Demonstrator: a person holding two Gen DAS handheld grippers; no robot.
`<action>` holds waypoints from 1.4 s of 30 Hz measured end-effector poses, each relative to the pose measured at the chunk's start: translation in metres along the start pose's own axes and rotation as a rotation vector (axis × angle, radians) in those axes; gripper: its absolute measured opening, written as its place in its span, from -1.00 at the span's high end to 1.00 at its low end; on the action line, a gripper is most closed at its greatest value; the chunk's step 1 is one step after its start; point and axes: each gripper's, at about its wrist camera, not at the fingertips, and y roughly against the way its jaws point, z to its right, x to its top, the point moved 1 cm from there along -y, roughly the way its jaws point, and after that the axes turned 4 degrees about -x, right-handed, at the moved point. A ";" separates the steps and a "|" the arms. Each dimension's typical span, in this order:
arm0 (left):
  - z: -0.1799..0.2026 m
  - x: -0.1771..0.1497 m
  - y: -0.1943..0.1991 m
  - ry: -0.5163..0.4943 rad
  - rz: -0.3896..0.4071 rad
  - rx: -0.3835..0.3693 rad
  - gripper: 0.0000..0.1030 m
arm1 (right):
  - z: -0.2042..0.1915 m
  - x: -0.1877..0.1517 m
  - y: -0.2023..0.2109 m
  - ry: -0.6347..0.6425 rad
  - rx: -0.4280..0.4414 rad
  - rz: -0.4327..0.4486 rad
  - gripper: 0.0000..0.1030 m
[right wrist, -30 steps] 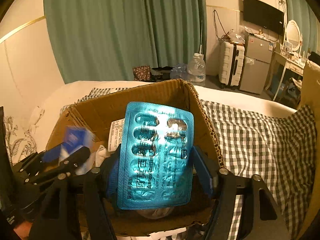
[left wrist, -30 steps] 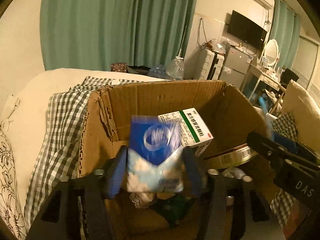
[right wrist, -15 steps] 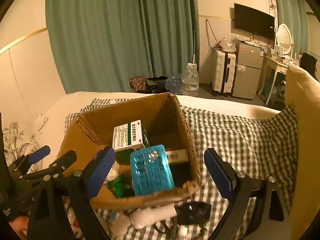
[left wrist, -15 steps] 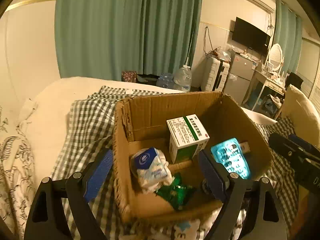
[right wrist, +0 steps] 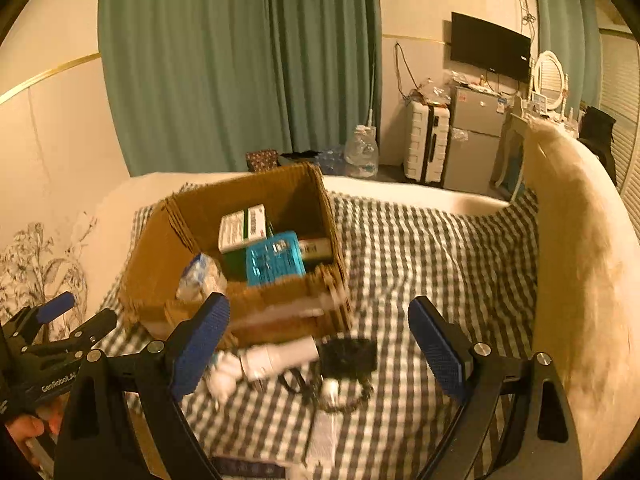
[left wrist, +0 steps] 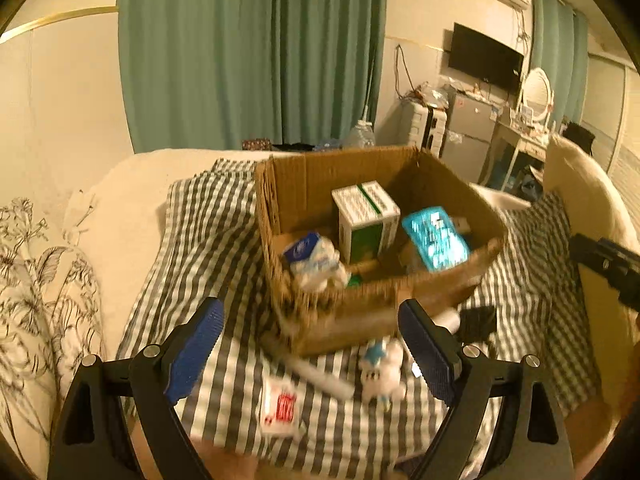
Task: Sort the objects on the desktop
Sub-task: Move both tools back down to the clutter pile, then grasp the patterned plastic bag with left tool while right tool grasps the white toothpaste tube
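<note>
Cardboard fills the middle of your left wrist view: the cardboard box (left wrist: 376,240) sits on the checked blanket (left wrist: 208,240) over the bed, and it already holds a tissue pack (left wrist: 312,256), a green-and-white medicine box (left wrist: 366,216) and a blue blister pack (left wrist: 435,238). Your left gripper (left wrist: 308,346) has its fingers spread wide with nothing between them. Just in front of the box lie a white tube (left wrist: 320,376), a small white toy (left wrist: 380,372) and a red-printed sachet (left wrist: 280,410), all blurred.

From your right wrist view, the right gripper (right wrist: 318,344) is likewise wide apart and empty. A white bottle (right wrist: 280,356) and a black object (right wrist: 348,356) lie on the blanket just beside the box's near wall.

Your risks: these loose things lie close together on soft cloth, so closing on one may nudge a neighbour or pinch the blanket. Both grippers work the same patch and could collide. Catching the box's near wall could drag it.
</note>
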 end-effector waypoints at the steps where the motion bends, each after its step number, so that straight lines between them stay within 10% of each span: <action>1: 0.001 -0.006 0.001 -0.007 -0.003 0.003 -0.77 | 0.002 -0.005 0.001 -0.008 -0.006 -0.006 -0.77; 16: 0.079 -0.107 -0.010 -0.217 -0.110 -0.136 -0.77 | 0.022 -0.086 -0.013 -0.057 -0.029 -0.111 -0.77; 31: 0.113 -0.153 -0.039 -0.271 -0.306 -0.386 -0.77 | 0.051 -0.128 -0.026 -0.139 -0.017 -0.178 -0.77; 42: 0.131 -0.165 -0.075 -0.360 -0.354 -0.401 -0.68 | 0.050 -0.139 -0.049 -0.153 -0.003 -0.234 -0.77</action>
